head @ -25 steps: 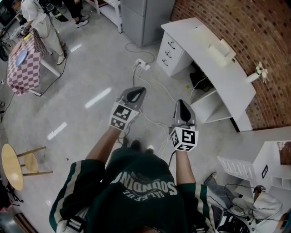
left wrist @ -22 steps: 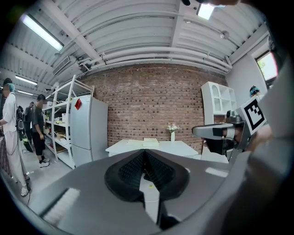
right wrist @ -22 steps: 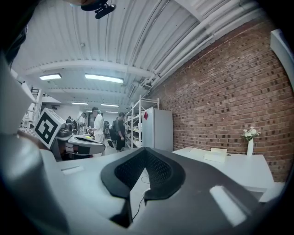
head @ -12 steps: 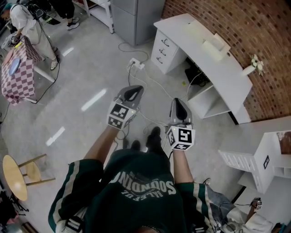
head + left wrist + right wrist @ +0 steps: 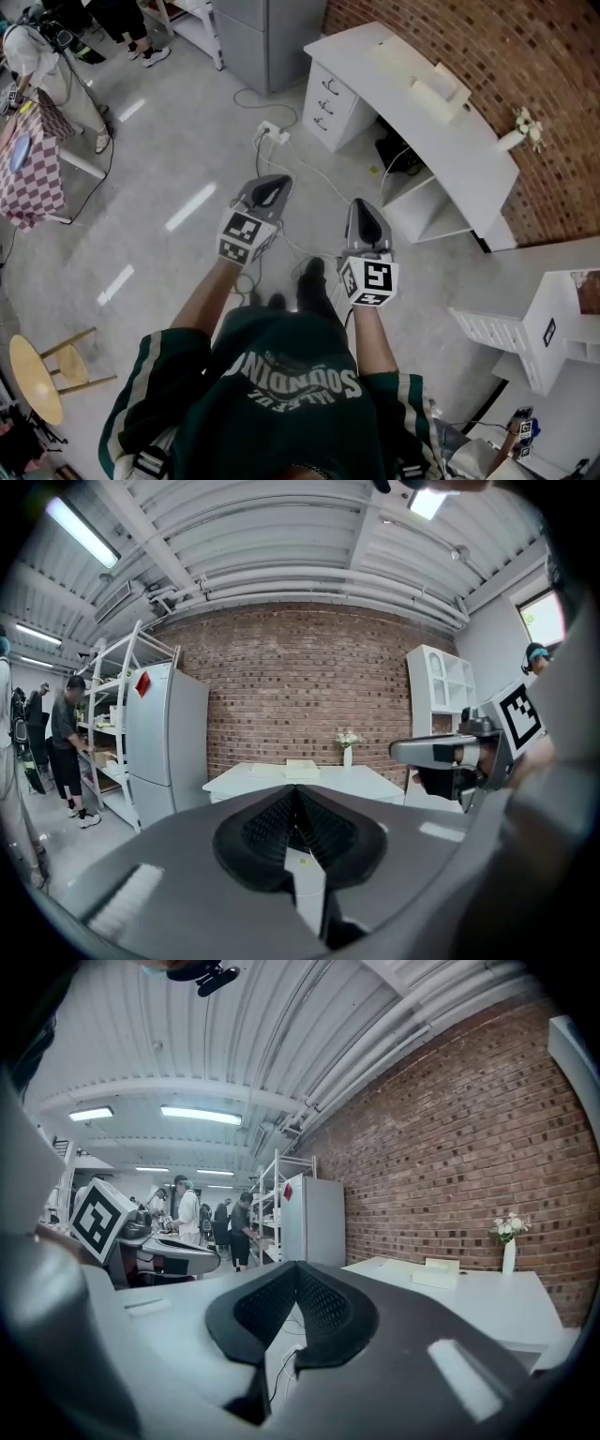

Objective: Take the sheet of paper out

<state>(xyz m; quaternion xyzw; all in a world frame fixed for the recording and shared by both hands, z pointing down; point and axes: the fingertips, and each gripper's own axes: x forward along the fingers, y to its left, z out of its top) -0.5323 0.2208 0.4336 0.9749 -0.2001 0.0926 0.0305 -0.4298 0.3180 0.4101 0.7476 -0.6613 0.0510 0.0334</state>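
Both tongs are pressed together with nothing between them. The left tongs [image 5: 267,187] and the right tongs [image 5: 366,212] are held out side by side over the floor. They point about level toward the white table [image 5: 473,150], well ahead and to the right of them. No sheet of paper can be made out in any view. It may lie in or under the flat pale box [image 5: 439,89] on the tabletop, far beyond both tongs, but that is too small to tell. A power strip [image 5: 272,134] and its cables [image 5: 314,178] lie on the floor just ahead of and below the tongs, so a foot could catch one on the way to the table. At the table, tongs that arrive shut would only push the box or the sheet along the smooth top, so they need to spread first. A thin sheet lying flat gives little to pinch; a hard or skewed bite would likely crease or tear it. The vase [image 5: 514,139] stands further right along the table, and a wide swing of the right tongs could tip it.
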